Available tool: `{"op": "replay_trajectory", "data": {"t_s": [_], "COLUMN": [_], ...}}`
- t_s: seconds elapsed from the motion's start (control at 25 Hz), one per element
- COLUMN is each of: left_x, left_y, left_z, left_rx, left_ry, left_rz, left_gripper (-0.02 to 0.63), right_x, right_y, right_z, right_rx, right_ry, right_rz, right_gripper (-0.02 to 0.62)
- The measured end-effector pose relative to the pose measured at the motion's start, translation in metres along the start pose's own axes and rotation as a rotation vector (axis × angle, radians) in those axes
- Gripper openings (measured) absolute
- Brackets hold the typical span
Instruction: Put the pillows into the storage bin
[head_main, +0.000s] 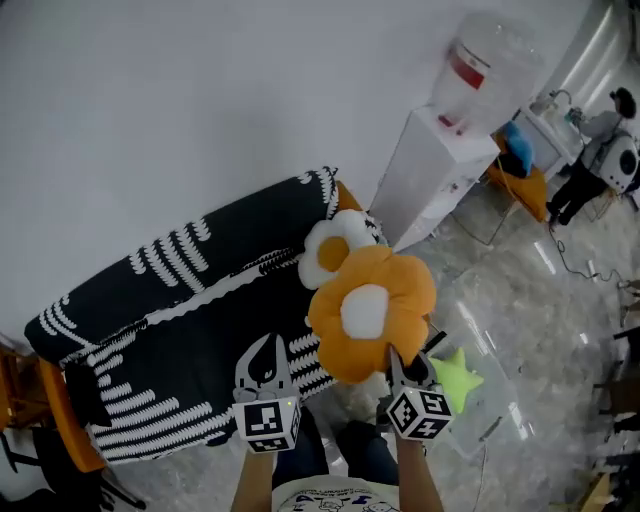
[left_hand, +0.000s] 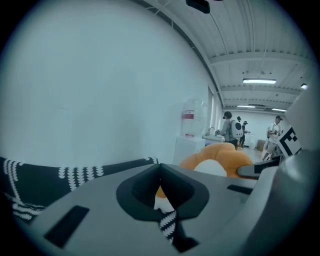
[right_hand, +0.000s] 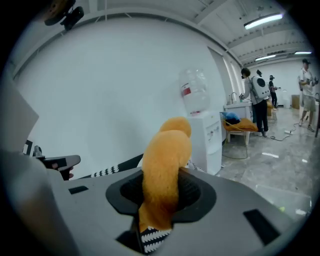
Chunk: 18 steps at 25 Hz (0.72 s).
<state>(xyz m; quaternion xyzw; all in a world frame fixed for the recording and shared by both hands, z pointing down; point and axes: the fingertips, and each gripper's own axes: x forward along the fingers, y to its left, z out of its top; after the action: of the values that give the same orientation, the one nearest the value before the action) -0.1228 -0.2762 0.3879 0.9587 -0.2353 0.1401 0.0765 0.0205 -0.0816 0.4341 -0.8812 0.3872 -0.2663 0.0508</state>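
- Right gripper (right_hand: 161, 175) first: its jaws are clamped on one petal of the orange flower pillow (head_main: 370, 310); the plush is pinched from both sides and bulges up out of the jaw pocket, filling the middle of the right gripper view
- From the head view, that pillow is up in the air in front of the person, white centre facing the camera; the right gripper sits under its lower right edge
- Left gripper (head_main: 268, 348): jaws closed tip to tip with nothing between them; it hangs just left of the orange pillow, apart from it, above the sofa seat
- Behind the held pillow lies a second flower pillow (head_main: 335, 248), white with an orange centre; it rests at the right end of the sofa (head_main: 170, 300) and is partly covered by the orange one; the sofa wears a black cover with white patterning and stands against a white wall
- The storage bin (head_main: 497, 400), clear-walled, stands on the glossy floor to the right of the right gripper; a yellow-green star pillow (head_main: 457, 375) seems to lie inside it; the orange pillow is above and left of the bin, not in it
- Further out, a white water dispenser (head_main: 425, 170) with a bottle on top stands just right of the sofa; people stand at the far end of the room
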Motion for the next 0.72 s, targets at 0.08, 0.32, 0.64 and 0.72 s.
{"op": "replay_trajectory", "data": {"t_s": [0.08, 0.32, 0.64, 0.72], "left_x": [0.009, 0.028, 0.046, 0.051], "left_y": [-0.049, -0.213, -0.413, -0.458], "left_z": [0.004, 0.006, -0.015, -0.022], "left_rx": [0.024, 0.083, 0.161, 0.182], "left_ry": [-0.002, -0.001, 0.025, 0.036], "left_rz": [-0.055, -0.222, -0.445, -0.5], "left_gripper": [0.014, 0.014, 0.014, 0.014], "right_x": [-0.023, -0.098, -0.199, -0.222], "right_y": [-0.044, -0.19, -0.366, -0.405], "right_z": [0.01, 0.027, 0.016, 0.01], "right_rx": [0.023, 0.106, 0.22, 0.252], "right_ry": [-0.028, -0.089, -0.148, -0.158], "right_rz": [-0.047, -0.203, -0.43, -0.488], "right_gripper": [0.138, 0.14, 0.14, 0.14]}}
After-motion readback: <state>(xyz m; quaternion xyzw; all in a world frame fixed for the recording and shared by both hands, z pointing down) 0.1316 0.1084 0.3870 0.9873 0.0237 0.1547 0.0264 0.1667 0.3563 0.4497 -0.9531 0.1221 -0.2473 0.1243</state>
